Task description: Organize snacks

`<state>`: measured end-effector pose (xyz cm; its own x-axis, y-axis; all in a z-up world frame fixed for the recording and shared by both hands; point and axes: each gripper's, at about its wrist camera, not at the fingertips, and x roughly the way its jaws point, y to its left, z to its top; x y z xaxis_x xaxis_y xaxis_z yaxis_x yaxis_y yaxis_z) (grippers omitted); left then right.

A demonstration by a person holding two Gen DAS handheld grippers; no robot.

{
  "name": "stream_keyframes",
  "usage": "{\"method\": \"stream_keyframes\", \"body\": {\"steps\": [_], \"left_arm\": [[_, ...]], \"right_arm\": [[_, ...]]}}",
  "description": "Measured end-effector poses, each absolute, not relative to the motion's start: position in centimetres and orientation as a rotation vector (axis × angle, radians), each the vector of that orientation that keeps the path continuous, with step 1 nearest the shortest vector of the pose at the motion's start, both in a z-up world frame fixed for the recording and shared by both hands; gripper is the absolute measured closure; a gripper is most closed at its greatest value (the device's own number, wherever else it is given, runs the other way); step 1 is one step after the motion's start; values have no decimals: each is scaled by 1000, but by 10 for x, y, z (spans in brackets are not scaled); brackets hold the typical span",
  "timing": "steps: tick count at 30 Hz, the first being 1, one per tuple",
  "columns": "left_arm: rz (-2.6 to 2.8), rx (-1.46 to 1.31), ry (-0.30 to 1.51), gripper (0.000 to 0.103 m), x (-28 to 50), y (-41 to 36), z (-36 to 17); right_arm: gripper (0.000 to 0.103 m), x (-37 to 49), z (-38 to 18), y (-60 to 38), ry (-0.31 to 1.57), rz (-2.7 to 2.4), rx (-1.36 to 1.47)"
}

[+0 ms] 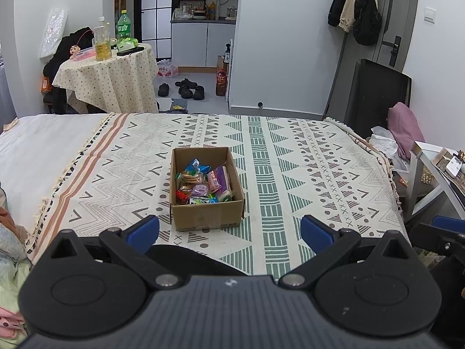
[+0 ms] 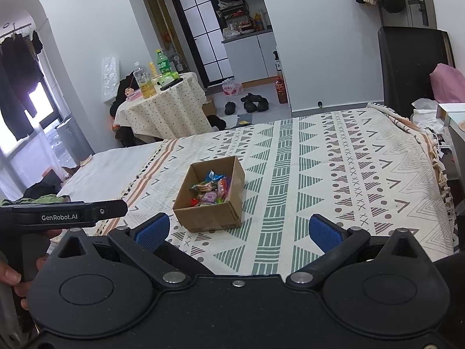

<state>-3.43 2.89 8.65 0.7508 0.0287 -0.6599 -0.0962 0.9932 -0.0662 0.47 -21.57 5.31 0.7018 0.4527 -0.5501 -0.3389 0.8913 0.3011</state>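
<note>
A bedroom with a kitchen nook beyond, seen over my bed.

At my 12 o'clock a patterned blanket (image 1: 290,160) covers the bed. At 11 o'clock I see a round table (image 1: 110,72) under a dotted cloth, carrying a green bottle (image 1: 124,26) and a clear bottle (image 1: 102,40). Black shoes (image 1: 186,87) lie on the floor past the bed. At 1 o'clock, coats (image 1: 357,3) hang beside a door.

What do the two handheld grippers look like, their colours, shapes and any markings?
Both are matte black. The left gripper and right gripper each have two angled link arms with silver pivot pins, round housings and blue ribbed pads. White GenRobot.AI lettering marks the left gripper's side.
</note>
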Motion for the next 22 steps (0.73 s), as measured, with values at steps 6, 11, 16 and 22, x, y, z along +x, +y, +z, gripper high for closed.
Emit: {"method": "stream_keyframes", "body": {"steps": [6, 11, 16, 22], "left_arm": [[68, -94, 718, 0, -34, 29, 89], [69, -93, 716, 0, -34, 29, 89], [69, -89, 716, 0, -33, 29, 89], [74, -90, 719, 0, -33, 30, 88]], "right_arm": [[0, 3, 55, -214, 653, 450, 178], [0, 3, 55, -214, 654, 453, 184], [0, 0, 57, -210, 650, 464, 178], [0, -6, 61, -201, 634, 472, 158]]}}
